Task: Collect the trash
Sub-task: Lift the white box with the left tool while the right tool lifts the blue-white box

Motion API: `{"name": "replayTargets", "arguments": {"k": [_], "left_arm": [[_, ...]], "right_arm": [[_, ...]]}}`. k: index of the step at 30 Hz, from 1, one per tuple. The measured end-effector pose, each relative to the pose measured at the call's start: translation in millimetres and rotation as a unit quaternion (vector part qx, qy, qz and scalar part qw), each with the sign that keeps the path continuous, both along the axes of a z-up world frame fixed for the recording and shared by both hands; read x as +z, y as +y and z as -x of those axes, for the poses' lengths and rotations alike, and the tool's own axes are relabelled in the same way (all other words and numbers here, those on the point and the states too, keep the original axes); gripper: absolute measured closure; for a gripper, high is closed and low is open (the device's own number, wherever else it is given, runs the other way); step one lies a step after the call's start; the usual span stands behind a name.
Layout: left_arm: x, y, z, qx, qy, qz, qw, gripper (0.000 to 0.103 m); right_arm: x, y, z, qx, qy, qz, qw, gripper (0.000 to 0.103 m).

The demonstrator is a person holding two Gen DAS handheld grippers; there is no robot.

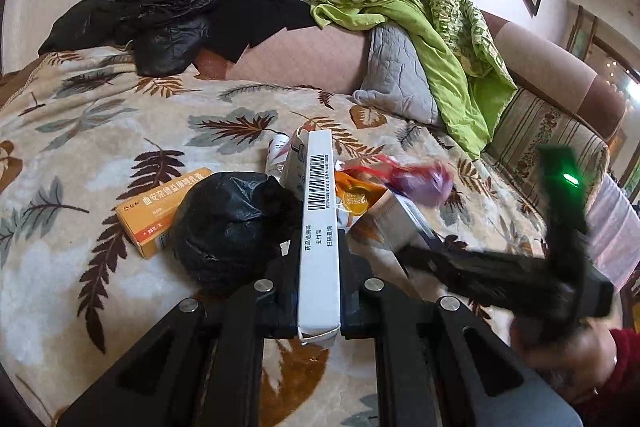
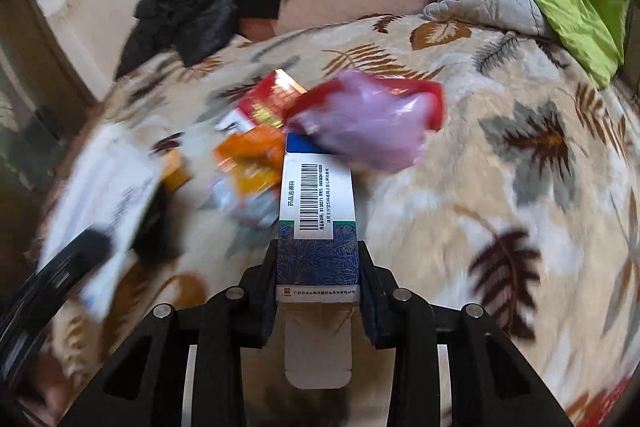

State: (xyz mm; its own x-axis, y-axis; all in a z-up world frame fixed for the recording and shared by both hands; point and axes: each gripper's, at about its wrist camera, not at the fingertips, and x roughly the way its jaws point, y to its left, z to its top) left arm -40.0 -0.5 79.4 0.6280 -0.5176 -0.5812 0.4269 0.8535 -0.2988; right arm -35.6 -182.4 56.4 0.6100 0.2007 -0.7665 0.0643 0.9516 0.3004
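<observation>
My left gripper (image 1: 319,259) is shut on a long white medicine box (image 1: 318,211) with a barcode, held over the leaf-patterned blanket (image 1: 100,131). My right gripper (image 2: 318,267) is shut on a blue and white medicine box (image 2: 318,211) with a barcode; it shows blurred at the right of the left wrist view (image 1: 420,251). On the blanket lie a black plastic bag (image 1: 228,223), an orange medicine box (image 1: 160,207), an orange wrapper (image 1: 354,195), a red packet (image 2: 268,103) and a purple plastic bag (image 2: 368,123).
A black jacket (image 1: 160,11) lies at the sofa back on the left. A green quilt (image 1: 432,27) and a grey pillow (image 1: 396,75) lie at the back right. The person's hand in a red sleeve (image 1: 600,367) holds the right gripper.
</observation>
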Motion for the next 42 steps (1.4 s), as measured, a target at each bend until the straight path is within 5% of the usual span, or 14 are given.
{"name": "replayTargets", "arguments": {"k": [3,8,19,42], "left_arm": [[2,-3,7,0.000,-0.005,-0.006,1.0000,0.091],[7,-7,25,0.002,-0.010,-0.009,0.9999,0.091],[22,2,89,0.007,-0.040,-0.032,0.9986,0.091],[11,4,92,0.070,-0.088,-0.116,0.9869,0.091]], "right_arm": [[11,2,29,0.008,-0.019,-0.018,1.000,0.067],[28,7,67,0.006,-0.065,0.020,0.998,0.067],[43,-5,110,-0.022,-0.118,-0.019,0.993,0.067],[40,10,106,0.000,-0.122,-0.036,0.992,0.067]]}}
